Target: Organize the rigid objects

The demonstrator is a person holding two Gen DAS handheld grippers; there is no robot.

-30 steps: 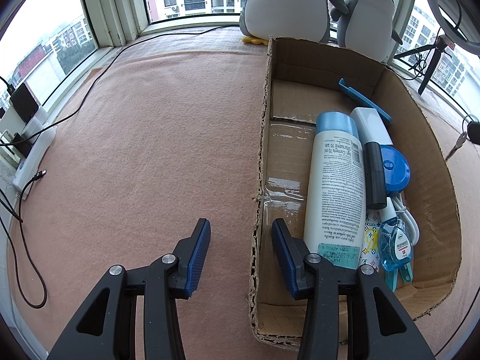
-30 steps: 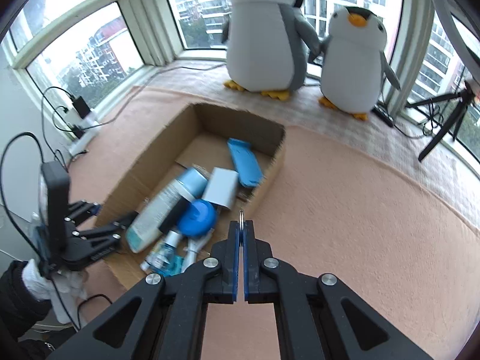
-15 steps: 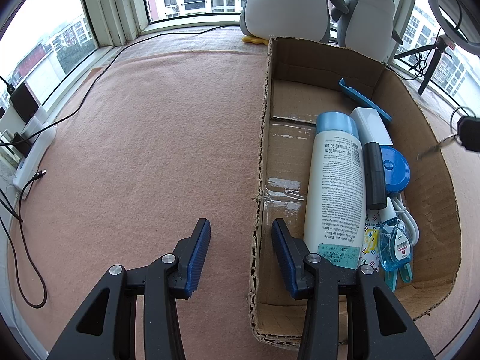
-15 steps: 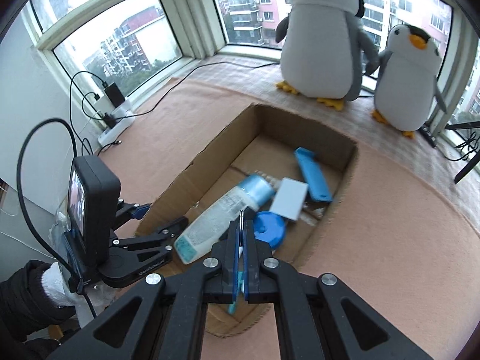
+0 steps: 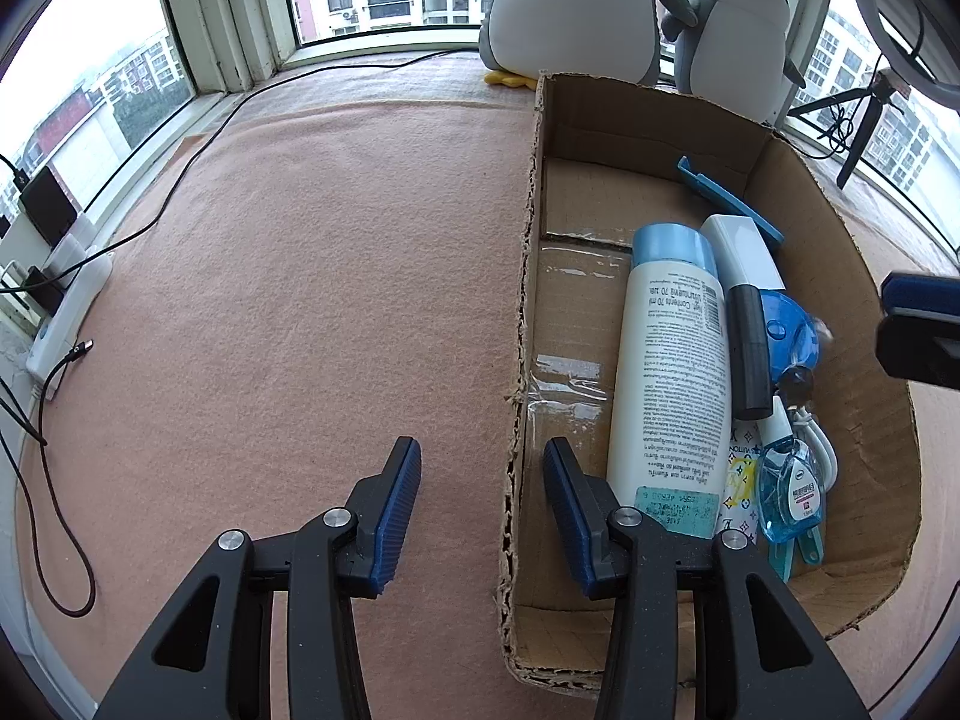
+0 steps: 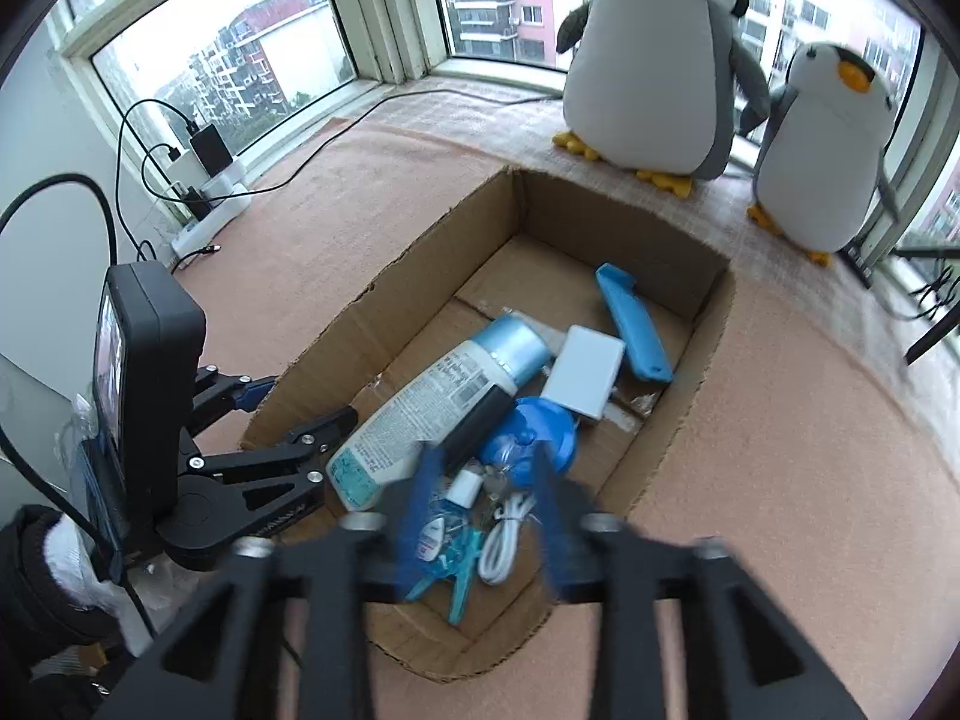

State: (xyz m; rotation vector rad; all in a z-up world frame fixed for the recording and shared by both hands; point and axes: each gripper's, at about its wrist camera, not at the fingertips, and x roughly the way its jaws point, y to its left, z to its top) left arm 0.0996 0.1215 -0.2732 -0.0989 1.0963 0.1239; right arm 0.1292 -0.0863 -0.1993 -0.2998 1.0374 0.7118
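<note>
An open cardboard box (image 5: 840,252) (image 6: 708,360) sits on the pink mat. It holds a white bottle with a blue cap (image 5: 672,372) (image 6: 420,420), a black cylinder (image 5: 747,354), a blue round case (image 5: 786,330) (image 6: 540,429), a white block (image 5: 744,252) (image 6: 585,369), a blue flat holder (image 5: 726,198) (image 6: 633,324), a small blue bottle (image 5: 789,486) and a white cable (image 6: 504,534). A small dark key (image 5: 798,384), blurred, lies by the round case. My left gripper (image 5: 480,456) (image 6: 300,402) is open astride the box's left wall. My right gripper (image 6: 485,468) hovers open over the box's near end.
Two plush penguins (image 6: 654,60) (image 6: 828,138) stand behind the box at the window. A power strip with black cables (image 5: 66,312) (image 6: 204,204) lies along the left sill. A tripod (image 5: 864,114) stands at the right. A gloved hand (image 6: 42,576) holds the left gripper.
My right gripper, shut on a key before, moved left over the box and opened; the key now lies in the box. The left gripper has not moved.
</note>
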